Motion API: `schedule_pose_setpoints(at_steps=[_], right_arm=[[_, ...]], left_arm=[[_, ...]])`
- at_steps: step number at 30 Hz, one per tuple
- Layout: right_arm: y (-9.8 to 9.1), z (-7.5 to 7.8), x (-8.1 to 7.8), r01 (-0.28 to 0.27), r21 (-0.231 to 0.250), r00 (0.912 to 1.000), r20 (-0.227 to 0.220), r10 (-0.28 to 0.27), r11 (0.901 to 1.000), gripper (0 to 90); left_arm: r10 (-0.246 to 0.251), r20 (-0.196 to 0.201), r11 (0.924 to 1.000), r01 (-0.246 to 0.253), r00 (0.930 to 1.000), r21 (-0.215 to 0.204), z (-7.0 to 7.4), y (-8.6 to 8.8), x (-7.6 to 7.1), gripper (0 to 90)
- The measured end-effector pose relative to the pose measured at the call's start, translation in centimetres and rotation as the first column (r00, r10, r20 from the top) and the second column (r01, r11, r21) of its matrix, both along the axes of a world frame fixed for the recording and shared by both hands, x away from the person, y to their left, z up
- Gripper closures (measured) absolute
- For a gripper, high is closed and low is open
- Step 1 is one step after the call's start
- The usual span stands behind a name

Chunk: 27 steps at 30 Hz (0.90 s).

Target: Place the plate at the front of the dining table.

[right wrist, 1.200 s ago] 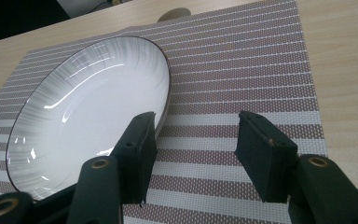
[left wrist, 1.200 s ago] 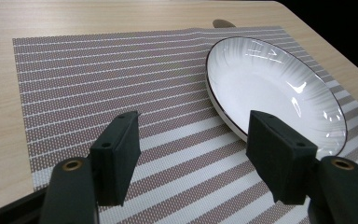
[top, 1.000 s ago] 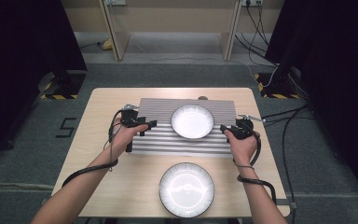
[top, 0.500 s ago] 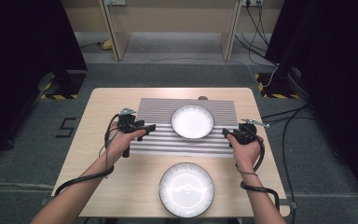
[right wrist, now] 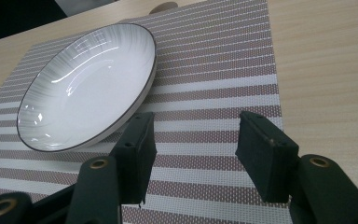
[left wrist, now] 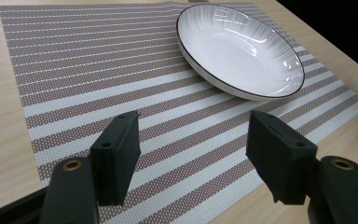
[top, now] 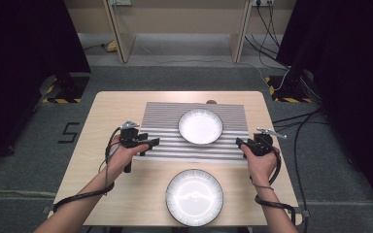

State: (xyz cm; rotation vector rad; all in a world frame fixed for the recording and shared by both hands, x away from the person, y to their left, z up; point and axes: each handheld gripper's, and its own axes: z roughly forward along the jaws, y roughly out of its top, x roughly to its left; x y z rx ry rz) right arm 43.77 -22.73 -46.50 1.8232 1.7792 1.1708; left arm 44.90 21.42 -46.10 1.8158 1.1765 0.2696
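A striped placemat [top: 162, 114] lies on the wooden table [top: 104, 114]. On it stands a white plate with a dark rim [top: 200, 126], also seen in the left gripper view [left wrist: 240, 49] and the right gripper view [right wrist: 86, 86]. A second white plate [top: 194, 196] rests on bare wood near the front edge. My left gripper [top: 148, 144] hovers over the mat's near left corner, open and empty [left wrist: 193, 126]. My right gripper [top: 240, 144] is at the mat's near right corner, open too [right wrist: 193, 128], with the mat [right wrist: 214, 60] between its jaws.
A small brown round object [top: 211, 102] sits at the mat's far edge. Cables [top: 301, 126] run across the floor to the right of the table. Dark curtains stand on both sides, and wooden furniture legs [top: 119, 34] rise beyond the far edge.
Both hands have drawn back toward the near edge of the mat, the right one also slightly outward. Both plates stay put and the jaws remain open.
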Motion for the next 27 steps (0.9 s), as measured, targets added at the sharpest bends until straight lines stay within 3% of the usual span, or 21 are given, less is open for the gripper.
schedule_pose_setpoints(at_steps=[6,13,27], right_arm=[[-0.3,-0.1,-0.9,0.001,0.003,1.0000,0.003,-0.001,1.0000,46.8],[-1.3,-0.5,-1.8,0.025,0.011,0.9996,0.008,-0.025,0.9996,46.5],[-2.4,-0.5,-3.9,0.033,0.025,0.9994,0.014,-0.033,0.9991,46.4]], left_arm=[[-0.001,0.005,0.9998,0.001,1.0000,-0.018,-0.2,0.9,-1.2,34.4],[-0.003,0.027,1.0000,0.003,0.9996,0.001,-0.4,1.8,-2.5,34.7],[0.024,0.041,0.9996,-0.024,0.9988,-0.015,-0.3,3.6,-3.4,34.7]])
